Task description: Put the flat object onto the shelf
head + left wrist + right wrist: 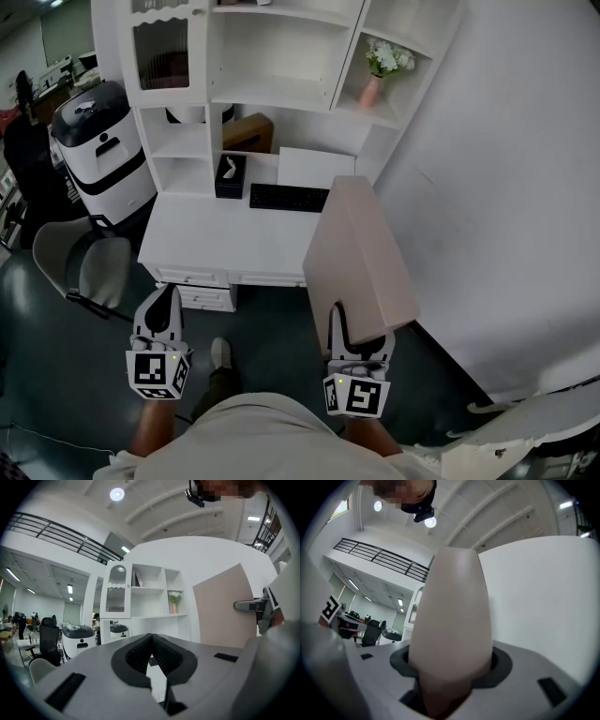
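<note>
We've got R gripper (351, 328) clamped on flat pink board (358, 251); L gripper (166, 300) closed, empty; shelf (215, 94) ahead of both

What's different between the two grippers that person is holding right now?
The left gripper is empty, with its jaws closed together. The right gripper is clamped on the beige flat board, which keeps its jaws apart. The left gripper's view ahead is open, while the board stands tall in front of the right gripper. Both point toward the white shelf unit.
</note>
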Demonstrator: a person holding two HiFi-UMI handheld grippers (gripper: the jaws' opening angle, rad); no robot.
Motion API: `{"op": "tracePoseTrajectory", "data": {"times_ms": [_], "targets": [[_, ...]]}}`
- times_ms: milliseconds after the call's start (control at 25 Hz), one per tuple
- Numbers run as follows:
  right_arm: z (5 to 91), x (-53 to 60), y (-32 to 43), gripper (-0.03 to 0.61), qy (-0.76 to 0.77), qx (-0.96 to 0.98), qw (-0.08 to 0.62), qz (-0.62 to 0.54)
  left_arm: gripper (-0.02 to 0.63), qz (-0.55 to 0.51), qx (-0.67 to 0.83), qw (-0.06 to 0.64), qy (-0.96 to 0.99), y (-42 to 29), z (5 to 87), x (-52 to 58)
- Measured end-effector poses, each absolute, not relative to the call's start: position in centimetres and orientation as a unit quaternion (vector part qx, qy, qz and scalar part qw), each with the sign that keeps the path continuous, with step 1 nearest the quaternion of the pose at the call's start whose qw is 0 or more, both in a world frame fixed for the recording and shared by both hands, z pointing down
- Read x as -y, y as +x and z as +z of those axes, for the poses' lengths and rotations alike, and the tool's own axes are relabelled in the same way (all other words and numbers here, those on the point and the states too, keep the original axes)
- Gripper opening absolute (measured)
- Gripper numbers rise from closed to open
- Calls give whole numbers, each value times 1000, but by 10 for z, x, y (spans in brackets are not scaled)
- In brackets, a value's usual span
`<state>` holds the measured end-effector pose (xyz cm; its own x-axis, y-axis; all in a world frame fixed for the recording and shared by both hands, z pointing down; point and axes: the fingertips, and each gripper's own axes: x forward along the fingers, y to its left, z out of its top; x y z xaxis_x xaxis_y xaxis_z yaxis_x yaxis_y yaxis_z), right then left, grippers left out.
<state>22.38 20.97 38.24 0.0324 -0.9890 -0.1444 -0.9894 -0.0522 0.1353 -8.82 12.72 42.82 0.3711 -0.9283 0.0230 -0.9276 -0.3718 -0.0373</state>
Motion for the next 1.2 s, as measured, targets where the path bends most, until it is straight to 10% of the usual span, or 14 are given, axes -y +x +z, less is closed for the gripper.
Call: {"op": "tracePoseTrajectory", "data": {"times_ms": [1200], "targets": [[363,34,172,275,-764,-629,-41,136,0,-14,-485,2,-874,-131,429,146]]}}
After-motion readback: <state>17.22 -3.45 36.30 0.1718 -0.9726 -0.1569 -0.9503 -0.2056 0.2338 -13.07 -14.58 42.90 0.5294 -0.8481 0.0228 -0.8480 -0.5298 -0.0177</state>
